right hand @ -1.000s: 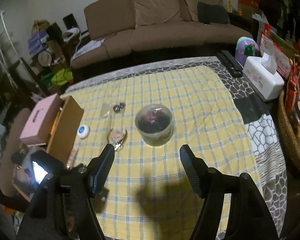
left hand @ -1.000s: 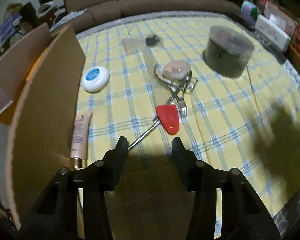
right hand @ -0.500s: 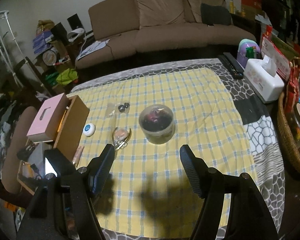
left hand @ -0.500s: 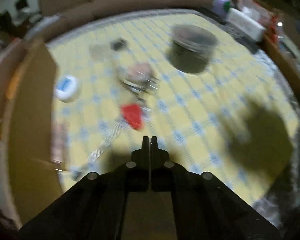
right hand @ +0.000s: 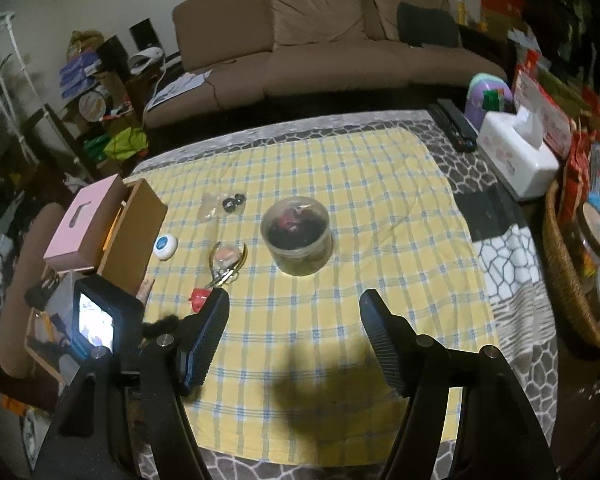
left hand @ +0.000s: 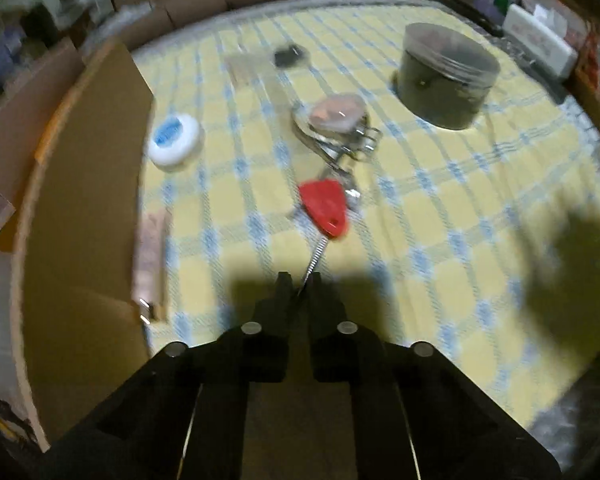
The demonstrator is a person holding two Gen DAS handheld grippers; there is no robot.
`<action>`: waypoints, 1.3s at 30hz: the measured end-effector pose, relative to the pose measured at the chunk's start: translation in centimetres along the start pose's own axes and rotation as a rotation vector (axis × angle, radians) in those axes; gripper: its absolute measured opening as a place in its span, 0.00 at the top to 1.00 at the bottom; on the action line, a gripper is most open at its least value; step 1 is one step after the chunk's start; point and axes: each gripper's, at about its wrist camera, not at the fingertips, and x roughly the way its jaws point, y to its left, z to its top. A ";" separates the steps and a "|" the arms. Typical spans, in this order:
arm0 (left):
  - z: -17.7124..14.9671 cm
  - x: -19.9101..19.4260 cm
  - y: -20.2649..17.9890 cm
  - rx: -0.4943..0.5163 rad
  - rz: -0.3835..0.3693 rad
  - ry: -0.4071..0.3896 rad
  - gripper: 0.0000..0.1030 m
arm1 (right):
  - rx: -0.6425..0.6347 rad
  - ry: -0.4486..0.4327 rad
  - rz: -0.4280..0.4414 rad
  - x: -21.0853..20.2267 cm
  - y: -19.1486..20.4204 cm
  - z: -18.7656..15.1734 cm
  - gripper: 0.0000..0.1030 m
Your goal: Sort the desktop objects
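Red-headed tool (left hand: 325,208): lies on the yellow checked cloth (left hand: 440,208); its thin metal stem runs back toward the left gripper (left hand: 299,280).
Left gripper: jaws nearly closed, pinching the end of the stem.
Right gripper (right hand: 294,312): jaws wide apart, holding nothing, raised above the near part of the cloth.
Left wrist view only: a pinkish tube (left hand: 152,256) lies along the cardboard box (left hand: 84,184), touching its wall; the picture is slightly blurred.
Right wrist view only: a brown sofa (right hand: 320,44) behind the table, a white tissue box (right hand: 518,152) and a wicker basket (right hand: 568,280) at the right, a pink box (right hand: 86,224) beside the cardboard box, a lit screen (right hand: 94,326) on the left gripper.
Both views: a round white tin (left hand: 174,142) with a blue label near the cardboard box, a round pink compact (left hand: 336,114) resting on metal scissors (left hand: 340,148), and a dark clear tub (left hand: 446,74) further right, well apart from the tool.
Surface: cloth over a grey stone-patterned cover (right hand: 512,264).
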 end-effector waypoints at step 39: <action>0.6 -9.7 7.3 -0.424 -0.273 -0.129 0.96 | 0.045 0.141 0.065 5.3 0.6 -0.7 0.25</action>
